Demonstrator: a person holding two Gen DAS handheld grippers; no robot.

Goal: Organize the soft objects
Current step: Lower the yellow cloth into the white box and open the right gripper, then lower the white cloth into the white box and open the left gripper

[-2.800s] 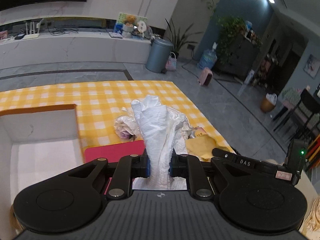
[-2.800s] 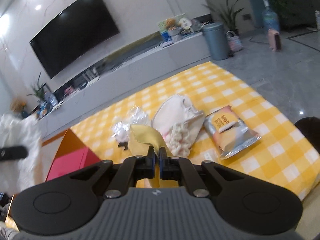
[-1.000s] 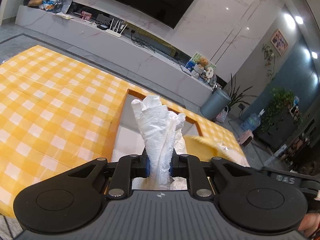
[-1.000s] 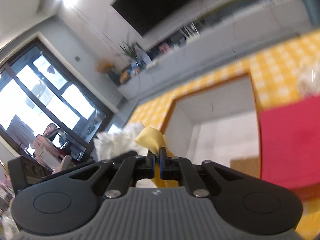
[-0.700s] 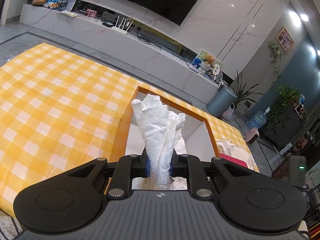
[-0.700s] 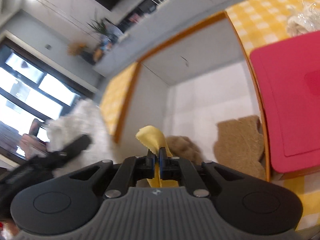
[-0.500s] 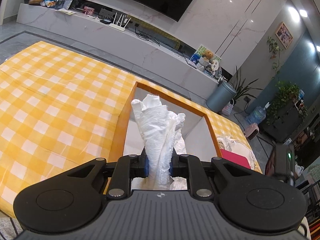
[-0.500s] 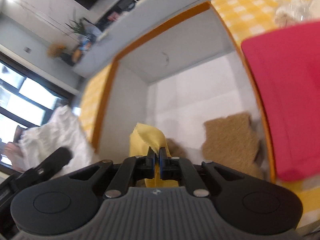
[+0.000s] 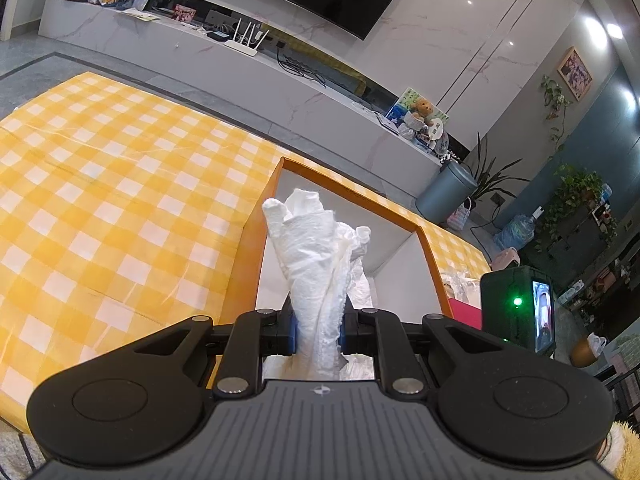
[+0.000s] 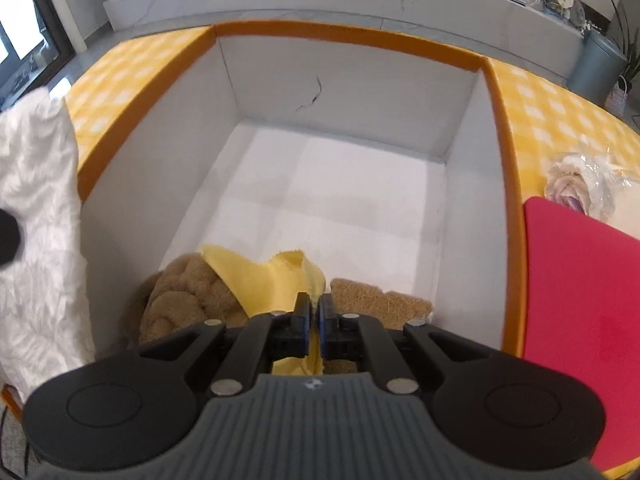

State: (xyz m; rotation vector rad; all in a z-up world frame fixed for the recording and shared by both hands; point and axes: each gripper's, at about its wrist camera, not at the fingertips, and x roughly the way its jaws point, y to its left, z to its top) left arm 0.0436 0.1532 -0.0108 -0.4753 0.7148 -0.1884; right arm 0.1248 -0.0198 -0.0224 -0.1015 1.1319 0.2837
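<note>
Yellow cloth [image 10: 276,280], thin with pinked edges, now droops inside the orange-rimmed box [image 10: 352,34]; half a second ago it stood above my right hand-held gripper [image 10: 314,312], whose jaws pinch it. It lies over a brown plush lump [image 10: 188,296] at 8 o'clock, partly hiding it, beside a flat brown piece [image 10: 372,292]. My left hand-held gripper [image 9: 318,330] stays clamped on the crumpled white cloth [image 9: 316,248], upright over the box, covering much of its floor. A red lid [image 10: 580,300] is cut off at 3 o'clock.
</note>
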